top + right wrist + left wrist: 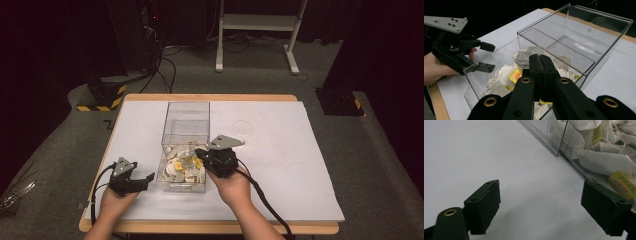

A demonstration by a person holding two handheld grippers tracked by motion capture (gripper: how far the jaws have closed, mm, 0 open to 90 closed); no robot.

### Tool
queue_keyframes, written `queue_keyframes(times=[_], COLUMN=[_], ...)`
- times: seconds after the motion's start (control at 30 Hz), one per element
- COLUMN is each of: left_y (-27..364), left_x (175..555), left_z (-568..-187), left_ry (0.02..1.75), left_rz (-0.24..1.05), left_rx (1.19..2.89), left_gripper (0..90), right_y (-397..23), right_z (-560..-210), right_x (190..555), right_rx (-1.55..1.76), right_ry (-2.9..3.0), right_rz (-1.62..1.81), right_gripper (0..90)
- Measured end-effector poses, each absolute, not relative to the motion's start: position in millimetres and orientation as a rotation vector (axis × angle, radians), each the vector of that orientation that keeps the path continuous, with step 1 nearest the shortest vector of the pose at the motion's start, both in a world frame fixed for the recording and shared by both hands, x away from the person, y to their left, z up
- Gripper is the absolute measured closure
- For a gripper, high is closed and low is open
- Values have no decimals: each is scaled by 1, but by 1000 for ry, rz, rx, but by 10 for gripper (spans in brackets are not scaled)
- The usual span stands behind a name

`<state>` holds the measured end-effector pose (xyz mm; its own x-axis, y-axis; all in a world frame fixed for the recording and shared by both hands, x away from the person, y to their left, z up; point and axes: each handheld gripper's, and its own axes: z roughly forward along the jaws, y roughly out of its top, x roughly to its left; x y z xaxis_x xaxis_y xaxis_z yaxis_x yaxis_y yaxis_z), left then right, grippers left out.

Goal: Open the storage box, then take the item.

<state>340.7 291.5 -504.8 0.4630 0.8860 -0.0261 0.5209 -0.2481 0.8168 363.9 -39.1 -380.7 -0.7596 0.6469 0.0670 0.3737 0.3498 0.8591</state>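
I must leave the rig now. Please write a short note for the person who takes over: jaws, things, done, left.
Left gripper: jaws open, resting on the table beside the clear box, holding nothing.
Right gripper: jaws shut, above the tea bags; whether a bag or string is pinched cannot be told.
Things: tea bags piled in the box's near compartment; far compartment empty.
Done: no bag lies outside the box.
Left: probably taking a bag out.

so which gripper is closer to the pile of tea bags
Right. The right gripper is over the tea bags in the clear box, fingers shut. The left gripper rests open on the table beside it.
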Motion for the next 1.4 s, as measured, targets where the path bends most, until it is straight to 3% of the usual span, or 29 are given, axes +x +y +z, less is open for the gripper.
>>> queue_keyframes(times=[1.4], left_y=[290], left_x=[339], left_z=[-505], left_ry=[1143], left_rz=[588], left_rx=[1932], left_gripper=[164], right_y=[-118], right_z=[-365], right_x=[382], right_rx=[1045], right_ry=[2126], right_rz=[1356], right_gripper=[893])
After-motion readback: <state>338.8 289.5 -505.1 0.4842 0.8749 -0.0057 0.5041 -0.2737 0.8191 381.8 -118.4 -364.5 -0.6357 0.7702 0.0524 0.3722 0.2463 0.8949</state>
